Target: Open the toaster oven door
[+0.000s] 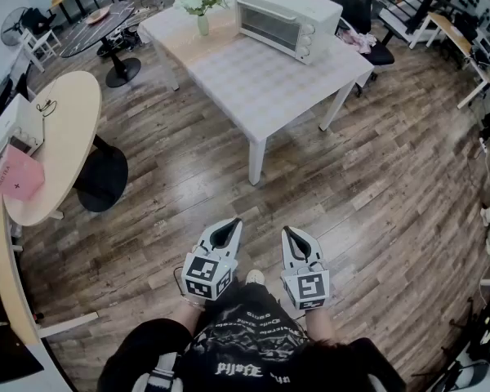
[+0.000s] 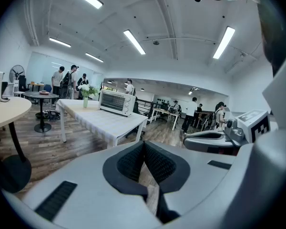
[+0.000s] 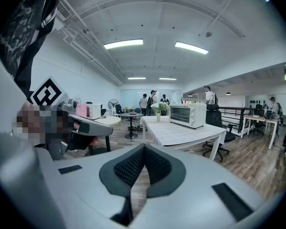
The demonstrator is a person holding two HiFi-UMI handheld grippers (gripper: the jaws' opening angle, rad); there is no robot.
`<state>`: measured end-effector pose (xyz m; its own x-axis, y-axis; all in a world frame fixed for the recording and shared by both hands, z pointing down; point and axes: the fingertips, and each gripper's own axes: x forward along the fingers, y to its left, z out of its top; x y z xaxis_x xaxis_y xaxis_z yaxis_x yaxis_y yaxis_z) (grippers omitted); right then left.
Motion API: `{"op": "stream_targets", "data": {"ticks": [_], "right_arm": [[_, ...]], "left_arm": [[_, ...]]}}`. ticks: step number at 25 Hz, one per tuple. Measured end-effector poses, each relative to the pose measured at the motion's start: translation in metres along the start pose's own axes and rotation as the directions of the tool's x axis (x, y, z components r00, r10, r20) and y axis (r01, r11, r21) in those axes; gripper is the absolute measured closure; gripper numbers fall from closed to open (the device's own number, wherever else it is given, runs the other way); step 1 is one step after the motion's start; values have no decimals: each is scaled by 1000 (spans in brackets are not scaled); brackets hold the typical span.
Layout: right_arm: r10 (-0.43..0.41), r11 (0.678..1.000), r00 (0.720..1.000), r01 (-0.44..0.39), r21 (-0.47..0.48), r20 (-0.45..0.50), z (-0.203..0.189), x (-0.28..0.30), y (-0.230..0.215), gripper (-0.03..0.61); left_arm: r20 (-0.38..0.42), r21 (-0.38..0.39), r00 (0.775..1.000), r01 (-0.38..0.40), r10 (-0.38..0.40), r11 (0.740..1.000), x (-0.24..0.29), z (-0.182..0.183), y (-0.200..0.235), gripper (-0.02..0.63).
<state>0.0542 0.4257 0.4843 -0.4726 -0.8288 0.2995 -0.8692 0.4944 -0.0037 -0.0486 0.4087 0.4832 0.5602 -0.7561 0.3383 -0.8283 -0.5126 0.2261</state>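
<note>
Left gripper (image 1: 225, 233) and right gripper (image 1: 294, 237) both have jaws together, empty. Toaster oven (image 1: 284, 24) stands far ahead on the table (image 1: 261, 84), slightly nearer the right gripper.

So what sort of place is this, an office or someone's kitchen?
Probably an open-plan office or lab, not a home: ceiling strip lights, an office chair, several people standing at the back. The toaster oven just sits on a white table.

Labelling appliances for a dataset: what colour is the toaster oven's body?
The toaster oven is white; the head view shows it best.
</note>
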Motion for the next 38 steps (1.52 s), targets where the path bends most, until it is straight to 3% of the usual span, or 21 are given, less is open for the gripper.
{"op": "stream_targets", "data": {"ticks": [5, 13, 21, 22, 23, 29, 38], "right_arm": [[-4, 1000, 1000, 4, -17, 5, -2, -19, 9, 572], [-24, 1000, 1000, 24, -17, 8, -5, -44, 36, 572], [-136, 985, 990, 132, 111, 27, -10, -57, 34, 568], [-134, 984, 991, 130, 122, 26, -10, -58, 36, 541], [-131, 983, 991, 127, 130, 24, -10, -58, 38, 445], [-155, 978, 988, 149, 145, 28, -5, -55, 43, 352], [-184, 977, 983, 180, 116, 28, 7, -35, 60, 348]], "left_arm": [[35, 11, 999, -21, 21, 1000, -17, 0, -12, 595], [27, 25, 999, -27, 26, 999, -58, -13, -18, 595], [36, 38, 999, -29, 28, 999, -82, -16, -8, 595], [37, 40, 999, -32, 31, 999, -86, -16, -5, 595], [39, 41, 999, -37, 35, 998, -89, -16, -3, 595], [64, 45, 996, -71, 68, 996, -101, -12, 20, 595], [88, 51, 995, -54, 49, 997, -106, -5, 48, 595]]}}
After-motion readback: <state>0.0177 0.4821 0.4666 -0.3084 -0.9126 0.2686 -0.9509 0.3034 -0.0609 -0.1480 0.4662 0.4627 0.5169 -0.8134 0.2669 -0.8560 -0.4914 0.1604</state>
